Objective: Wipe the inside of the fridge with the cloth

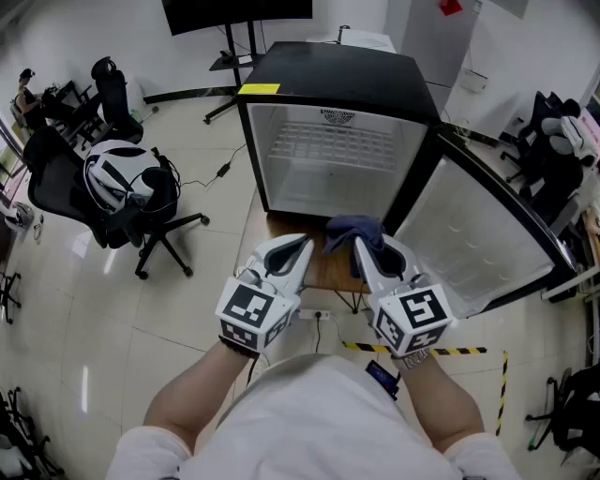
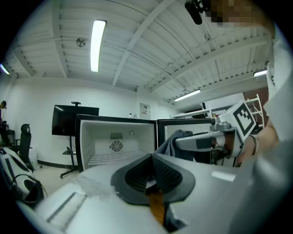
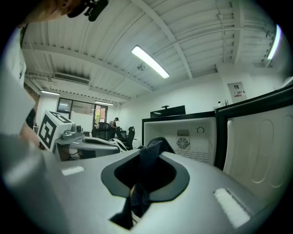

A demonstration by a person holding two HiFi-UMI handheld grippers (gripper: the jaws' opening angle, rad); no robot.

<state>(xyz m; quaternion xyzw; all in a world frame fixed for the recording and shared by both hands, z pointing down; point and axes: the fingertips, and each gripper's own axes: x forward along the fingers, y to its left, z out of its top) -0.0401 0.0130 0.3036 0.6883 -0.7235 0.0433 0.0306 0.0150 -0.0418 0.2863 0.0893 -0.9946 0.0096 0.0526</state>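
left gripper (image 1: 304, 244) was closed, holding nothing | right gripper (image 1: 362, 247) was clamped on the blue cloth (image 1: 355, 228) | both were in front of the open fridge (image 1: 337, 82)

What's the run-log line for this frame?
right gripper: shut on cloth | left gripper: shut, empty | fridge: door open | cloth: outside fridge

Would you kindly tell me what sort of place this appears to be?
Probably an office or lab workspace: wheeled office chairs, a stand-mounted screen, and striped hazard tape on a glossy floor beside an open mini fridge.
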